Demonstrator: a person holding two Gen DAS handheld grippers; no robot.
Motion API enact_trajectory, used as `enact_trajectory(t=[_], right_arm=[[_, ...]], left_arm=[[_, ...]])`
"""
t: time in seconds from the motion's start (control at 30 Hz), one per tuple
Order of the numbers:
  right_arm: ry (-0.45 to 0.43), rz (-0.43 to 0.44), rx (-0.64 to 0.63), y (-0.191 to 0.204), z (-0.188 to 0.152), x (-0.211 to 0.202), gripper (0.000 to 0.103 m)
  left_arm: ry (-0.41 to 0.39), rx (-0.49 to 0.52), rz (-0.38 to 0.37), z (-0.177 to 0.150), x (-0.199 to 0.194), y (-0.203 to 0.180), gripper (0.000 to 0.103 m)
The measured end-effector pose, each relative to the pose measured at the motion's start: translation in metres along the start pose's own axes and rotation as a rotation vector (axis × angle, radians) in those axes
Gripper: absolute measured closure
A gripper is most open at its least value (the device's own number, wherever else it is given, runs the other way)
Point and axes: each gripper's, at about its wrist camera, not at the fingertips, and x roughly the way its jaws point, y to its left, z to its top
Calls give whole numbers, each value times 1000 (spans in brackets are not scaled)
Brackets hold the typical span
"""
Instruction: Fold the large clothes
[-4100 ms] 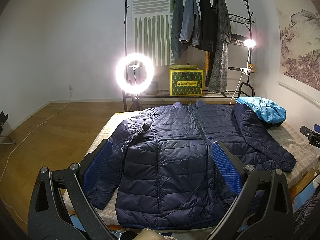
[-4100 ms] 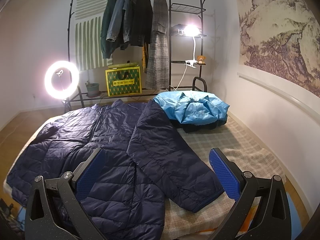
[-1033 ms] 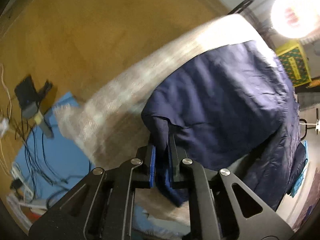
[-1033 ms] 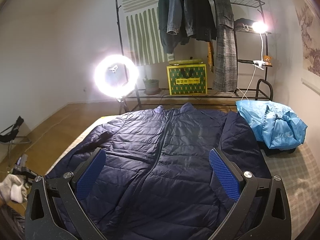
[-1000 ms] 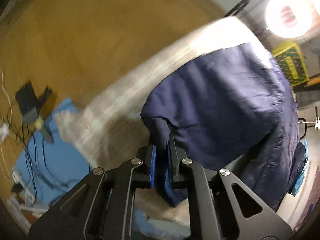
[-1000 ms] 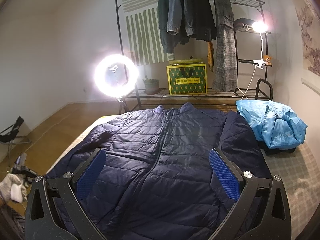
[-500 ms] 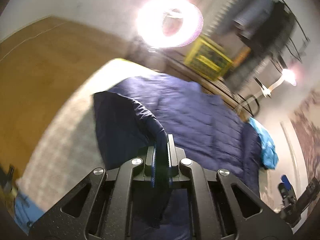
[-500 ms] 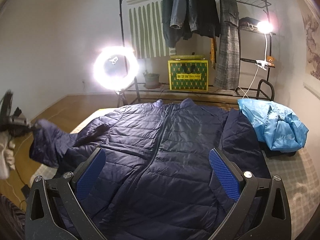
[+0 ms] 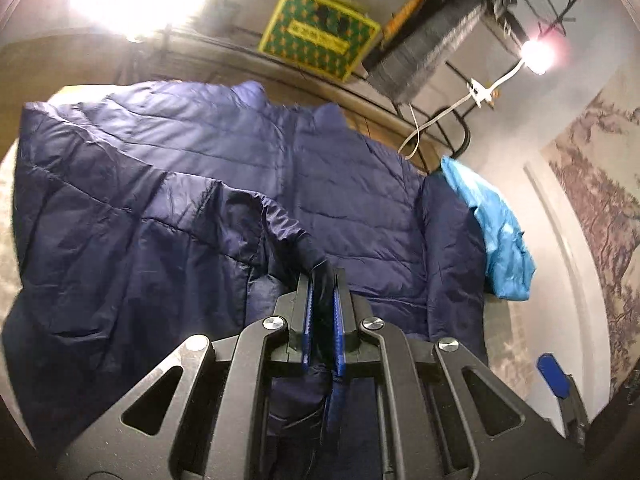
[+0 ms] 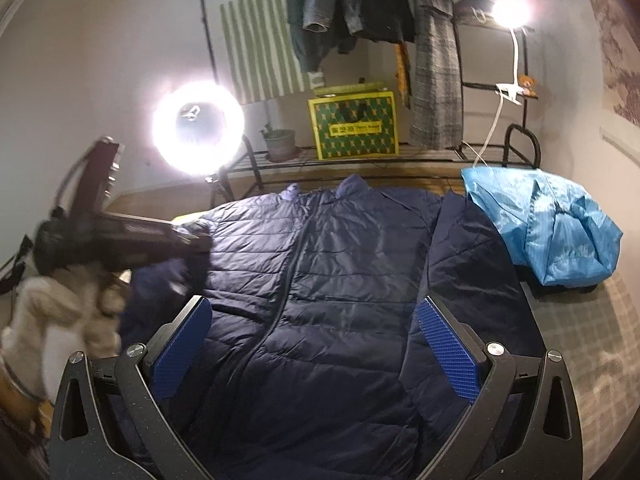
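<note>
A navy quilted down jacket point(image 10: 340, 280) lies front up on the bed, collar towards the far wall. My left gripper point(image 9: 322, 280) is shut on the cuff of the jacket's left sleeve point(image 9: 276, 220), lifted and drawn in over the jacket's body point(image 9: 360, 208). In the right wrist view that same left gripper point(image 10: 196, 236) shows blurred at the left, held by a gloved hand point(image 10: 60, 312), with the dark sleeve hanging from it. My right gripper point(image 10: 312, 336) stands open above the jacket's lower front, nothing between its blue pads point(image 10: 448, 348). The right sleeve point(image 10: 468, 264) lies flat along the jacket's side.
A crumpled light blue jacket point(image 10: 552, 228) lies on the checked bed cover point(image 10: 600, 320) at the far right. Beyond the bed stand a bright ring light point(image 10: 199, 128), a clothes rack with hanging coats point(image 10: 360, 4), a yellow-green box point(image 10: 354, 124) and a clip lamp point(image 10: 510, 10).
My left gripper has swung up from the bed's left edge and inward over the jacket, carrying the sleeve cuff. The right gripper has dipped slightly closer to the jacket, still open.
</note>
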Motion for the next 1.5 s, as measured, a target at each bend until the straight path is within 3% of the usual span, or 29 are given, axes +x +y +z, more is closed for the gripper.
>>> enact_trajectory(t=[0.13,0.2,0.37,0.47,0.6,0.8,0.87,0.93,0.97,1.0,1.03,1.17,1.4,1.5], right_arm=[[31,-15,88,-21,2,12,1],[61,-8,148,-32,2,19,2],[147,31,283,-50,-3,45,2],[193,69,327,-46,-6,63,2],[275,85,314,-29,-9,94,2],[447,62,295,-7,-25,154,2],[486,63,294,-2,-28,171,10],[522,83,279,4,-28,188,45],[542,97,265,8,-27,196,58],[551,111,247,11,-25,201,84],[554,110,231,14,-22,204,95],[468,58,117,17,9,204,97],[245,-135,-52,-8,71,196,98],[241,-199,-53,-28,75,212,98]], left_arm=[[63,7,-3,1,31,-6,96],[75,10,-14,1,33,-7,90],[63,33,-48,9,-3,-4,51],[29,-19,-75,11,-39,10,50],[-79,-186,-39,-9,-101,51,50],[-178,-354,86,-40,-144,126,50],[-202,-420,113,-41,-154,153,50],[-234,-429,160,-40,-161,166,50],[-252,-431,182,-39,-165,171,50],[-258,-431,189,-38,-165,175,50],[-257,-433,192,-36,-164,179,50],[-235,-418,203,-32,-156,182,50],[-205,-359,220,-29,-141,166,50],[-192,-349,212,-29,-136,161,50]])
